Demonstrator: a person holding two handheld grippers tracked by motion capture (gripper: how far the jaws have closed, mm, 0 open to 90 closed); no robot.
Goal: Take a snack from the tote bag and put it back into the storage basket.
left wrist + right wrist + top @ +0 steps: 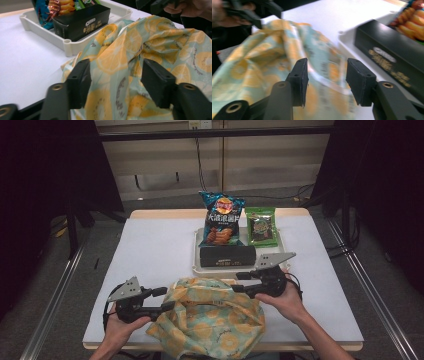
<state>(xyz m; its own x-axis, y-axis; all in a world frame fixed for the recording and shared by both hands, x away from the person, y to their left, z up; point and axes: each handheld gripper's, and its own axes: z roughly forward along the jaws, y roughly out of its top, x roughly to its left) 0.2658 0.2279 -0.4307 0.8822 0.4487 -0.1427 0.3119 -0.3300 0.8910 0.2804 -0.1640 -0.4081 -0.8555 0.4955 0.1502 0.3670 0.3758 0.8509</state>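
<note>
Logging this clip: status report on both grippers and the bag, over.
Left gripper open, jaws astride a fold of the fruit-print bag. Right gripper open at the bag's far edge. White tray of snacks close behind, not blocking.

Even overhead light, dark room edges, motion blur in right gripper view

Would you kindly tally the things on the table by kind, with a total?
Snack bags: 2, chip bag and green packet
Black box: 1
White tray: 1
Fruit-print cloth bag: 1
Total: 5
</note>
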